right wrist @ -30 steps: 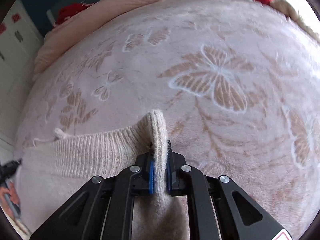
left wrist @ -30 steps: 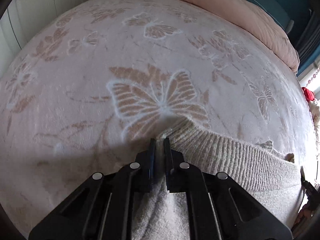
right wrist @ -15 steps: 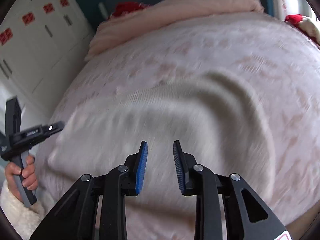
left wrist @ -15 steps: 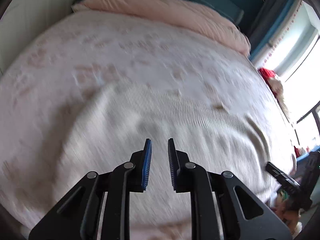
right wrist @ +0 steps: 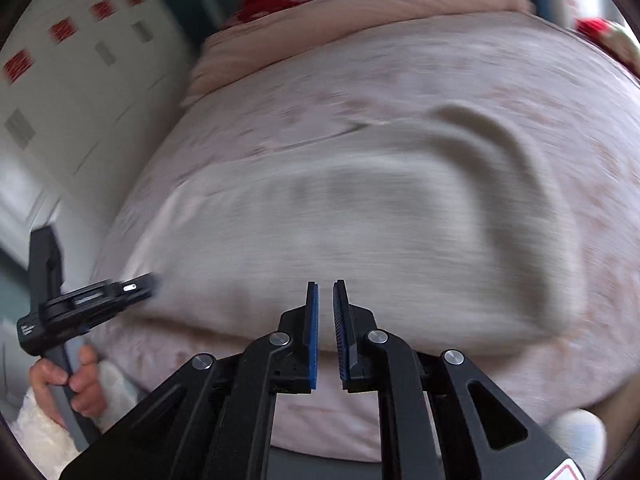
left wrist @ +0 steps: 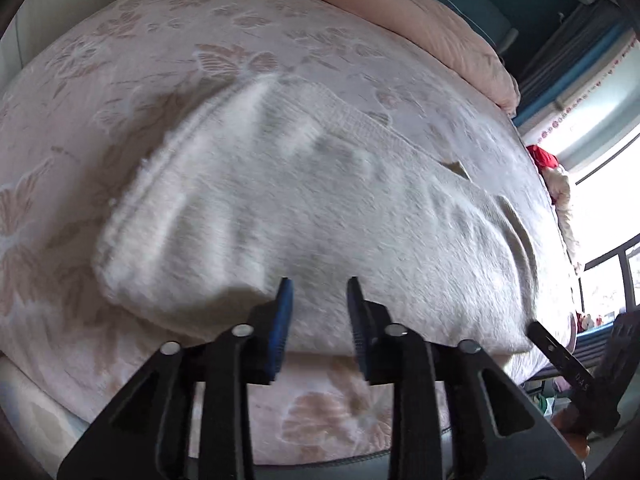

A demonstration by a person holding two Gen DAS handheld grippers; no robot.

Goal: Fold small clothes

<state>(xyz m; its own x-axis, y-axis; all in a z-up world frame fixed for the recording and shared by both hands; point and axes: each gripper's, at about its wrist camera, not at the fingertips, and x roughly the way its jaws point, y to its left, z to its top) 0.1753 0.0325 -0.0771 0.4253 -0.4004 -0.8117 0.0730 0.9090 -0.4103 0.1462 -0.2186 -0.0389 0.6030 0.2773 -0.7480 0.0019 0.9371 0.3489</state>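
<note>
A cream knit sweater (left wrist: 300,184) lies folded over on the butterfly-patterned bed blanket (left wrist: 120,60), its ribbed hem on the far side. My left gripper (left wrist: 320,284) hovers over the sweater's near edge, jaws opening, nothing between them. In the right wrist view the sweater (right wrist: 360,232) is blurred. My right gripper (right wrist: 326,284) hangs above its near edge with a narrow gap, jaws closing on nothing. The left gripper (right wrist: 92,304) shows at the left of that view, held by a hand (right wrist: 68,384). The right gripper's tip (left wrist: 560,352) shows at the lower right of the left wrist view.
A peach duvet (left wrist: 400,4) is bunched along the bed's far side. A white wardrobe (right wrist: 80,80) stands left of the bed. A red item (left wrist: 540,158) lies by the bright window (left wrist: 600,128). The bed's near edge runs just below both grippers.
Both grippers let go of the sweater's hem and pulled back to the bed's near edge. The sweater now lies folded. The left jaws widened; the right jaws opened, then narrowed.
</note>
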